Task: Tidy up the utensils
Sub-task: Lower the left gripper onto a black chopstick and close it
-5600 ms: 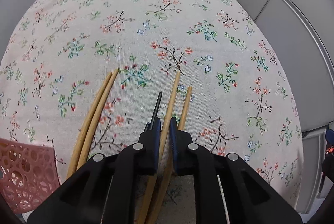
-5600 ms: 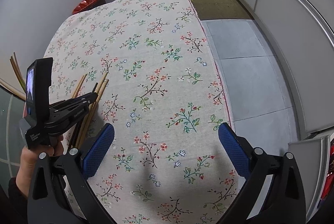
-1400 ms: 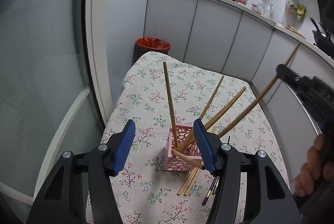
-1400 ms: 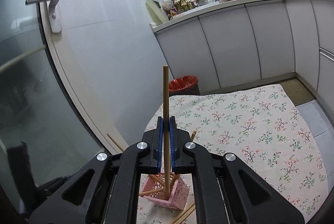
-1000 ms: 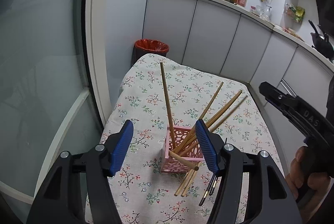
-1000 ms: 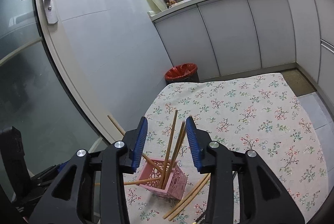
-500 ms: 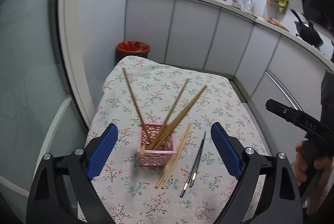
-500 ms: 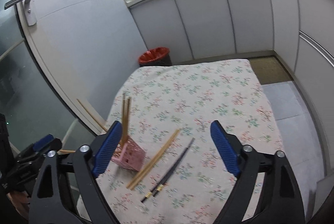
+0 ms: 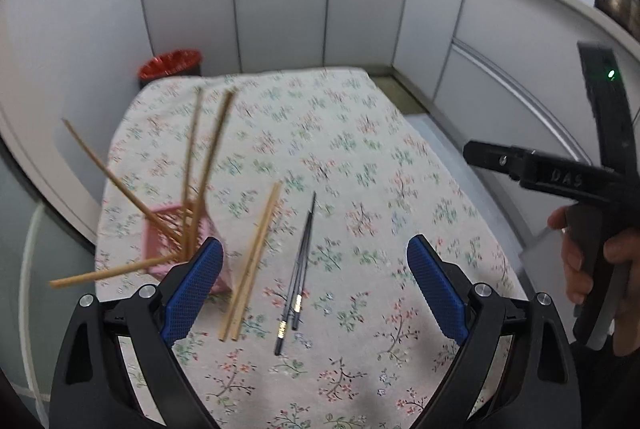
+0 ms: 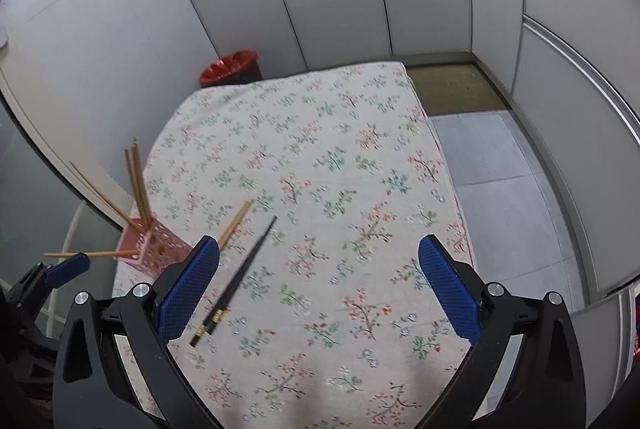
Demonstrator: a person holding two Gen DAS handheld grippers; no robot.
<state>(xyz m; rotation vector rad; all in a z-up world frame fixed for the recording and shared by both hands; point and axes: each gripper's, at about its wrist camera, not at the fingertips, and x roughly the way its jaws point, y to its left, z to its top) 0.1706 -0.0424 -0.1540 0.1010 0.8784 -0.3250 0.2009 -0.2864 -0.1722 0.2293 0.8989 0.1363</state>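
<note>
Basket: your pink basket (image 9: pixel 160 233) sits at the counter's (image 9: pixel 360 149) left edge, several wooden chopsticks (image 9: pixel 208 149) leaning in it.
Wooden pair: loose wooden pair (image 9: pixel 256 257) lies flat just right of the basket.
Black pair: black chopsticks (image 9: pixel 300 269) lie beside those.
Left gripper (image 9: pixel 316 289): your jaws gape wide, holding nothing, above both pairs.
Right gripper (image 10: pixel 320 285): jaws wide apart, holding nothing, over the flowered cloth.

Both grippers are showing black angular arms with silver screws and blue textured pads: the left gripper (image 9: pixel 314 291), the right gripper (image 10: pixel 319 287). At the left view's right edge, a hand (image 9: pixel 600 261) is wrapping a black handle lettered "DAS", a green light glowing above.
</note>
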